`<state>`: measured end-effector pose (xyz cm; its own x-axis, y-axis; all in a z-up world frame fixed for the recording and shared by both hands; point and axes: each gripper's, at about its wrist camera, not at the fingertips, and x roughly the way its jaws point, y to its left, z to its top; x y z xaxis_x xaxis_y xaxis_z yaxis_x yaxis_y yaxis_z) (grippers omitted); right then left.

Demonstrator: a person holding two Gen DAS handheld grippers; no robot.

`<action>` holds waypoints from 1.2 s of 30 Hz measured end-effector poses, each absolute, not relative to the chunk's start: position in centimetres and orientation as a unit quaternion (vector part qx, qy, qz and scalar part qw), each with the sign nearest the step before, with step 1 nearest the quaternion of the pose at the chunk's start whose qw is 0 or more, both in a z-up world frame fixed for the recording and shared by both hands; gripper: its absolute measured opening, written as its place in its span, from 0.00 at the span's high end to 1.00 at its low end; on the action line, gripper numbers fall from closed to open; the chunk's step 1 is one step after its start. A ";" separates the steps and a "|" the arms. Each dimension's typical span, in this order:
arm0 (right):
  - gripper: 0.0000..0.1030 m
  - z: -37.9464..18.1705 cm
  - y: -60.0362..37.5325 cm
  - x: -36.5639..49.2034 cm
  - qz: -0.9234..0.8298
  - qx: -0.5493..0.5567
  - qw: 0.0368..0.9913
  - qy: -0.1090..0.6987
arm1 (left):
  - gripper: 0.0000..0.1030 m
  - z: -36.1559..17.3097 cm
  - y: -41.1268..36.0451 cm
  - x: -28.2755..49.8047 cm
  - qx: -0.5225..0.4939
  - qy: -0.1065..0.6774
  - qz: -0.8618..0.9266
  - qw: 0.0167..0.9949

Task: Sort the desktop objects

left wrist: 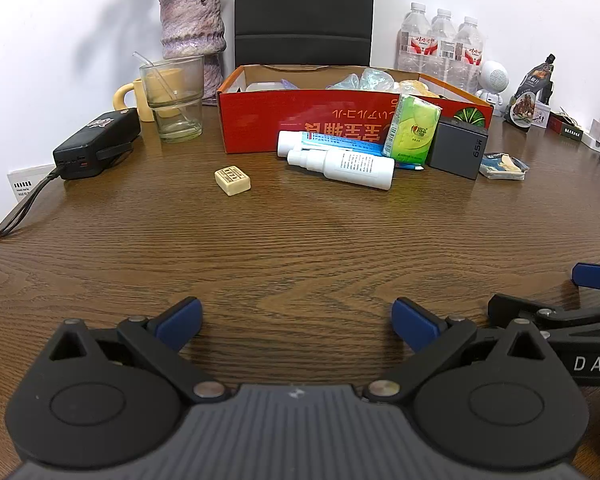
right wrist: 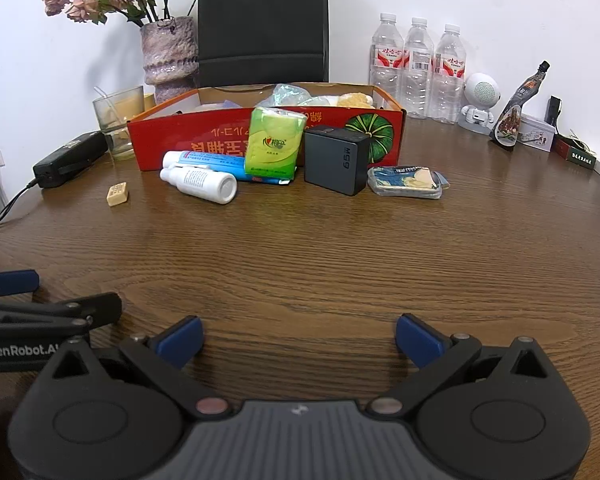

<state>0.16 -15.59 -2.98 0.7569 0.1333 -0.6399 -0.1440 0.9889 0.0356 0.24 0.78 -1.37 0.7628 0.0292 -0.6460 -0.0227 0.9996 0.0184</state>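
both the left gripper [left wrist: 296, 322] and the right gripper [right wrist: 299, 336] gaped wide and empty over bare table [left wrist: 300, 240]; well ahead, the white spray bottle [left wrist: 346, 164], toothpaste tube [left wrist: 332, 145], green tissue pack [left wrist: 414, 128] and grey charger block [left wrist: 458, 148] crowded the red box [left wrist: 260, 120]; grabbing one risked toppling its neighbour.
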 end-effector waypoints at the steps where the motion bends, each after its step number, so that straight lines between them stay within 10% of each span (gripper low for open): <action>1: 0.00 -3.0 -15.6 0.2 0.074 -0.008 0.937 0.341 | 0.00 -1.4 0.8 0.2 0.005 0.344 0.014 0.939; 28: 0.00 -2.8 -15.5 0.5 0.085 -0.020 0.934 0.347 | 0.00 -0.8 1.8 1.0 -0.009 0.333 -0.003 0.943; 36: 0.16 0.8 -18.3 6.4 0.103 -0.016 0.951 0.291 | 0.05 0.4 6.1 9.8 -0.025 0.325 0.045 0.944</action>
